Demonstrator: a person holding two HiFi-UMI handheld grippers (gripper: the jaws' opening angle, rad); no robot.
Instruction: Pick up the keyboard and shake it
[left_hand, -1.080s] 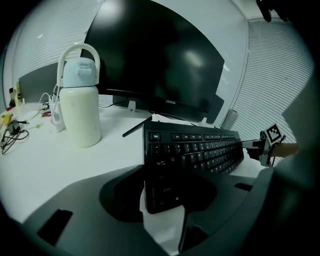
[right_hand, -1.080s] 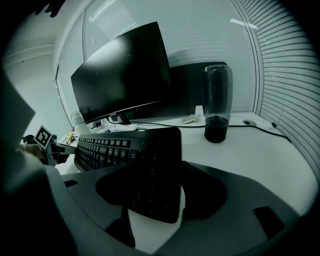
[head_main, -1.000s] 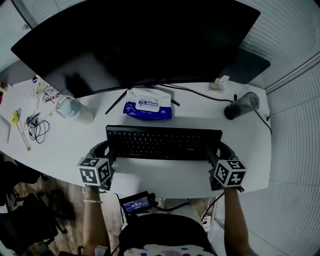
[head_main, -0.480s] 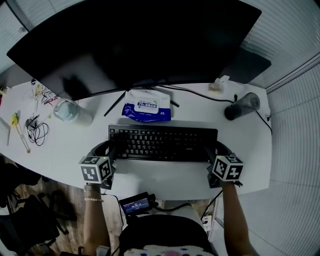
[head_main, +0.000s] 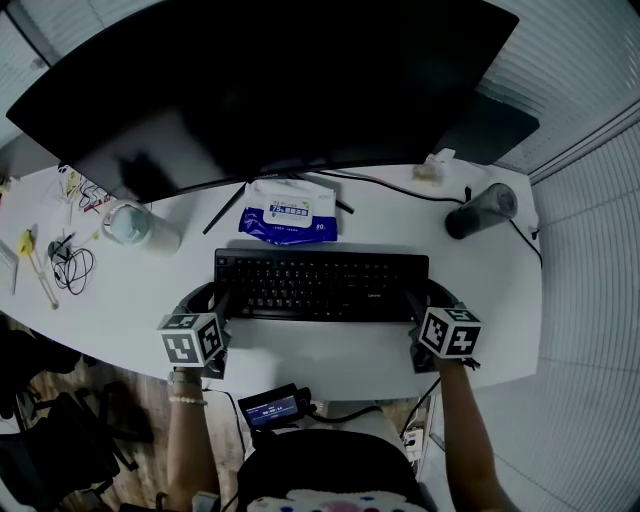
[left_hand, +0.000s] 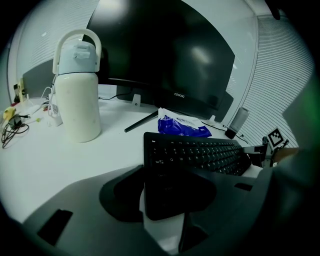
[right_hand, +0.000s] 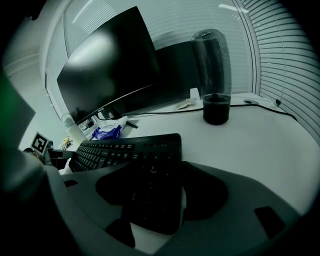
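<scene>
A black keyboard (head_main: 320, 285) lies crosswise in front of me, held at both short ends just above the white desk (head_main: 330, 350). My left gripper (head_main: 222, 302) is shut on its left end, and in the left gripper view that end of the keyboard (left_hand: 175, 165) fills the gap of the left gripper (left_hand: 167, 202). My right gripper (head_main: 413, 303) is shut on its right end. In the right gripper view the number-pad end of the keyboard (right_hand: 150, 165) sits between the jaws of the right gripper (right_hand: 152, 205).
A wide dark monitor (head_main: 270, 90) stands behind the keyboard. In front of it lies a blue pack of wipes (head_main: 288, 212). A white bottle (head_main: 140, 225) stands at the left, a dark tumbler (head_main: 482, 210) at the right. Cables and small items (head_main: 60, 255) lie far left.
The keyboard has shifted left and slightly away from me, levelling out. The right gripper moved left and up with it; the left gripper barely moved.
</scene>
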